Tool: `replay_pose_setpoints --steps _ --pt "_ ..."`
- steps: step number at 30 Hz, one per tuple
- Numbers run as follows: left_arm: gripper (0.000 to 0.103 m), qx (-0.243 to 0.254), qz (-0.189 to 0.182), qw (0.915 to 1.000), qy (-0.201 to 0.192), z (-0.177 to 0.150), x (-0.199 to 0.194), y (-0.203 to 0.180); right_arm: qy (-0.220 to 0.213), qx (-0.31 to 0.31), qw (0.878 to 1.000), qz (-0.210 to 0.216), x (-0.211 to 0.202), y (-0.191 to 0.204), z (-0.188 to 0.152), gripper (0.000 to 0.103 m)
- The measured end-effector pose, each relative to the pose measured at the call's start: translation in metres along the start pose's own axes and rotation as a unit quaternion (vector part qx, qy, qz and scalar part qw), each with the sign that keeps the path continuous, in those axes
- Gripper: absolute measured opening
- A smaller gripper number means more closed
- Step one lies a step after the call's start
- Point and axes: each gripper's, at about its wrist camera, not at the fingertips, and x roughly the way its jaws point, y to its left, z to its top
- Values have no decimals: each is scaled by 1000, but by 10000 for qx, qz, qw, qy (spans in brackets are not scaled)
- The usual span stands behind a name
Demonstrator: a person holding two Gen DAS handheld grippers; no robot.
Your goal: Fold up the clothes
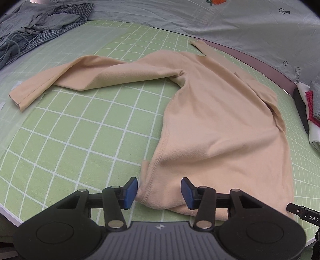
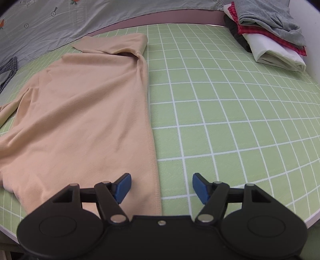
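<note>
Peach fleece, long-sleeved: the shirt (image 1: 210,124) lies spread on the green gridded mat (image 1: 84,140), its body flat with soft ripples and a stitched seam down each side edge. In the left wrist view one sleeve (image 1: 66,80) stretches away toward 10 o'clock, its cuff resting on the mat. In the right wrist view the other sleeve (image 2: 120,45) is folded across the top of the body at about 11 o'clock.

The left gripper (image 1: 159,193) is spread wide and grasps nothing; its blue pads stand on either side of the shirt's near left hem corner, which bunches slightly between them, though contact cannot be judged. The right gripper (image 2: 161,188) is likewise wide apart and empty-handed, straddling the shirt's right side seam near the hem, the left pad above fabric and the right pad above bare mat.

Only the left wrist view shows the heap of grey and checked clothes (image 1: 36,26) at 10 o'clock. Only the right wrist view shows clearly the stack of folded garments (image 2: 274,34) at 1 o'clock, grey on red on white. A pale printed sheet (image 2: 60,18) lies beyond the mat in both views.
</note>
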Motion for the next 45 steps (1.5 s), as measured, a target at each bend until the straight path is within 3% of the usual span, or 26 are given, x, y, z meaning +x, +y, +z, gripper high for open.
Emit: replay_pose_setpoints --steps 3,4,5,7,12,14,15,18,20,22,24,25,26,28,30,32,33,34,41,44,45 --pt "7 44 -40 10000 -4 3 -1 0 -16 -58 9999 121 -1 5 -3 55" --pt "6 42 -65 10000 -25 6 -3 0 -36 -68 9998 176 -2 6 -2 42" --pt "6 40 -90 9999 -47 8 -4 0 -57 -77 9997 231 -3 8 -2 22" --pt "5 -103 -240 9995 -178 20 -21 1 -121 -78 9994 320 -4 9 -1 4" --pt "5 -527 -626 9949 -594 53 -72 2 -465 78 9980 415 -14 4 6 4" --pt "6 -343 -348 9957 -783 59 -77 -5 -465 122 9980 398 -13 2 8 4" --pt "7 -101 -36 9964 -842 58 -71 -9 -434 143 9983 368 -11 1 9 4" --pt "8 18 409 9986 -336 51 -35 -4 -355 168 9987 318 -5 3 11 4" --pt "17 -171 384 9991 -26 41 -20 8 -294 143 9991 270 -2 6 12 5" --pt "48 -244 345 9990 126 29 -12 15 -290 90 9993 226 -3 8 11 9" --pt "68 -333 298 9988 222 19 -8 21 -315 69 9993 179 -5 7 10 21" --pt "68 -410 189 9986 272 15 -6 24 -317 75 9994 141 -5 7 9 36" --pt "68 -526 3 9981 313 12 -4 27 -314 99 9994 117 -5 5 9 43" --pt "68 -676 -215 9968 371 8 -1 29 -285 163 9993 155 -5 3 8 41" --pt "64 -655 -174 9966 464 6 0 27 -236 178 9993 235 -4 3 7 35" --pt "44 -634 -134 9963 556 4 1 25 -194 143 9992 311 -3 4 6 16" --pt "20 -623 -114 9962 602 3 1 25 -192 126 9992 330 -3 5 5 13" --pt "8 -612 -94 9960 649 1 1 24 -189 110 9992 348 -4 6 5 6" --pt "9 -537 47 9938 972 -6 4 18 -55 126 9993 338 -6 1 -2 4" --pt "21 -499 134 9931 1050 -8 3 15 13 129 9994 316 -6 -1 -4 6" --pt "29 -488 204 9940 955 -5 0 13 -21 109 9996 267 -7 0 -2 7"
